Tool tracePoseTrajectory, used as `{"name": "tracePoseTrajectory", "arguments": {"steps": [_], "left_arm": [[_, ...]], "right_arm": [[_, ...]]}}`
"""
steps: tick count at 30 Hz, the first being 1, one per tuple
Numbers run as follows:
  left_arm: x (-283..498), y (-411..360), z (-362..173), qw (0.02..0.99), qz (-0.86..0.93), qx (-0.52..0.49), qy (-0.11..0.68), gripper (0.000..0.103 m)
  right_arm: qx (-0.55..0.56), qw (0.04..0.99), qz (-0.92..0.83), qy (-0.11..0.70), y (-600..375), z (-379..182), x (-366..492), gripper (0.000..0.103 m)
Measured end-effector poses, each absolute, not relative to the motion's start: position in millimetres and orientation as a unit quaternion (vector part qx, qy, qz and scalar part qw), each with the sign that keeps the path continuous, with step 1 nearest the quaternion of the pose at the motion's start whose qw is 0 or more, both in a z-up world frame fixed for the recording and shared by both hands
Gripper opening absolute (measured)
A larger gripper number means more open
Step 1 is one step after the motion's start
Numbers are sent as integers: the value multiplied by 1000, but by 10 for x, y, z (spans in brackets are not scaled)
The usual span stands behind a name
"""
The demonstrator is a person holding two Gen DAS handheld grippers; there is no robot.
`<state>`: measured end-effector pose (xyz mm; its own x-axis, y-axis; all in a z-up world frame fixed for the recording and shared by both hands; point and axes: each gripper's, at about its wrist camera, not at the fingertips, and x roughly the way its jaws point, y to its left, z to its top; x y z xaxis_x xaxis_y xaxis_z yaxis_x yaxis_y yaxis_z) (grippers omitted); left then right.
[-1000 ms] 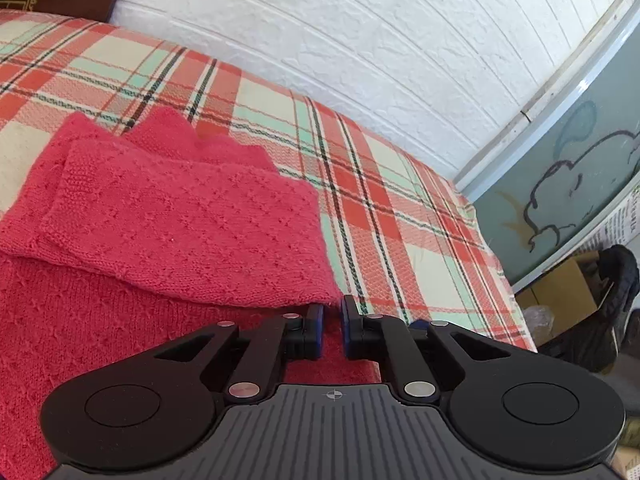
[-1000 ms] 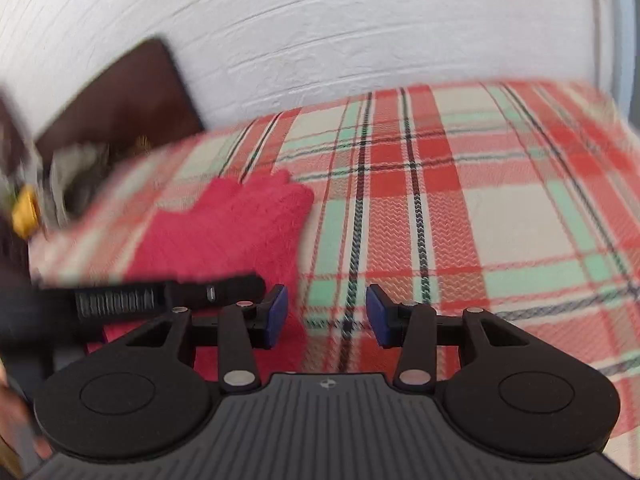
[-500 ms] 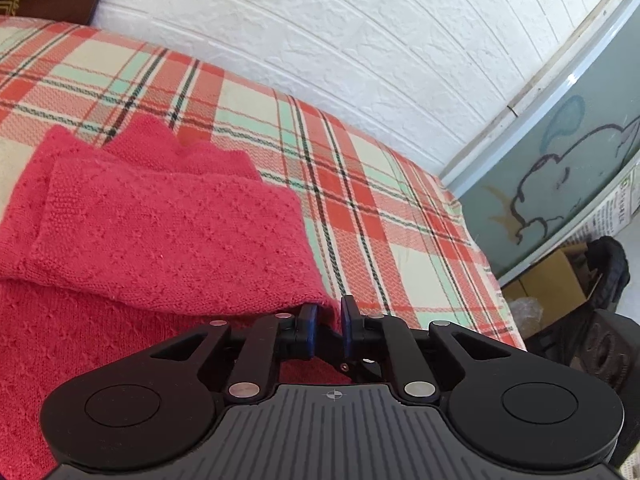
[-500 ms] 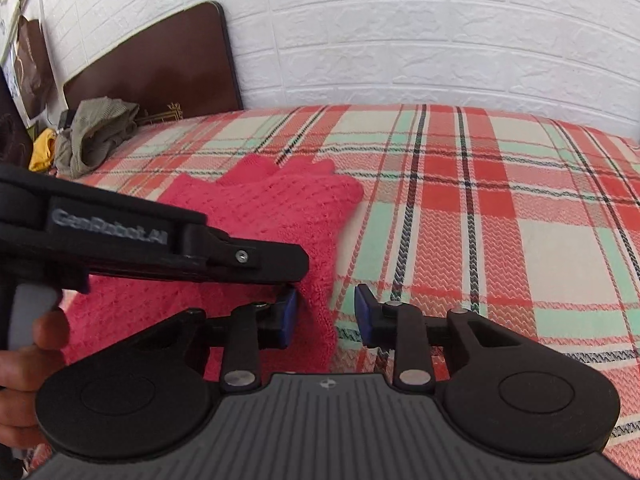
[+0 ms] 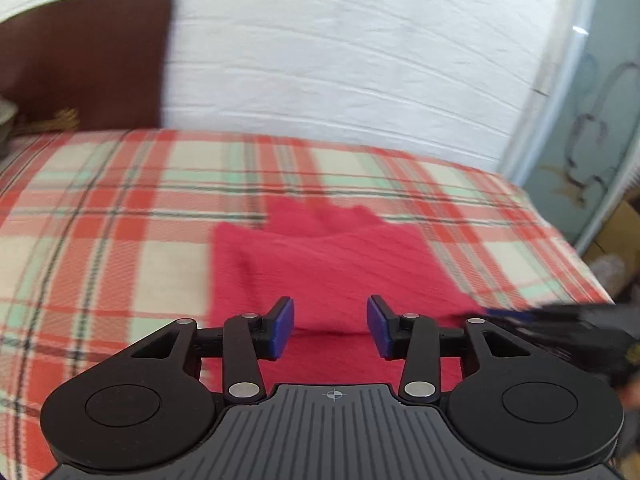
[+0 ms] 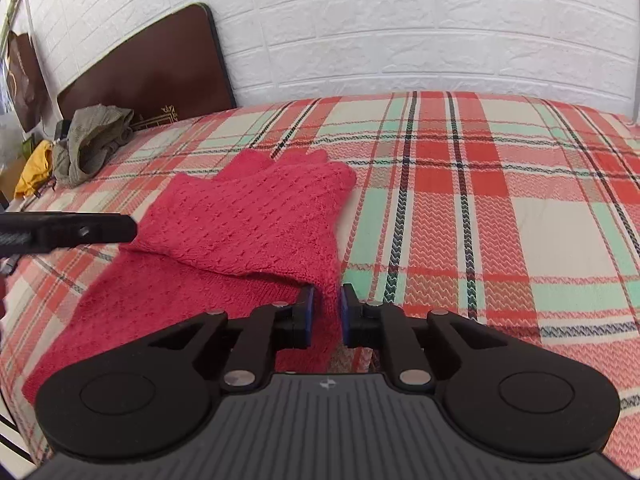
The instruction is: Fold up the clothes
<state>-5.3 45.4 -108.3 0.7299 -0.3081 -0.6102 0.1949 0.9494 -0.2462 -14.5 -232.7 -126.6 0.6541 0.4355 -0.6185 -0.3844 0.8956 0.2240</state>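
1. One red knitted garment [image 6: 248,236] is lying on the plaid bed [image 6: 500,200], with a narrower upper layer sitting doubled over the wider lower part — so at least one fold is showing in the right wrist view.
2. Right gripper [image 6: 325,318] is sitting low at the garment's right edge, its blue-padded fingers [image 6: 307,316] nearly together and pinching a strip of the red knit between them.
3. Left gripper [image 5: 330,328] is hovering over the garment [image 5: 328,268] with its fingers [image 5: 282,326] standing well apart and holding nothing — that view is blurred, so finer detail is not readable.
4. Judging progress: the garment is looking partly folded, not yet a compact bundle, since the lower part is spreading wide toward the near edge of the bed. Further folding appears to be remaining, probably from the edge the right gripper is pinching.
5. Olive cloth [image 6: 94,136] and something yellow [image 6: 36,168] are lying bunched by the brown headboard [image 6: 152,68], well apart from the red garment.
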Motion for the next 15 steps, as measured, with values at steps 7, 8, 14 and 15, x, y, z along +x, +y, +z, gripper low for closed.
{"name": "tracePoseTrajectory", "arguments": {"steps": [7, 8, 14, 15], "left_arm": [[389, 672, -1231, 911, -111, -132, 374, 56], [417, 657, -1248, 909, -118, -131, 377, 57], [572, 567, -1353, 904, -109, -139, 389, 57], [585, 561, -1351, 904, -109, -142, 387, 57]], "right_arm": [[42, 914, 225, 334, -2347, -1153, -260, 40], [39, 915, 225, 331, -2339, -1135, -266, 40], [35, 918, 232, 318, -2239, -1043, -143, 40], [36, 918, 233, 318, -2222, -1039, -114, 40]]}}
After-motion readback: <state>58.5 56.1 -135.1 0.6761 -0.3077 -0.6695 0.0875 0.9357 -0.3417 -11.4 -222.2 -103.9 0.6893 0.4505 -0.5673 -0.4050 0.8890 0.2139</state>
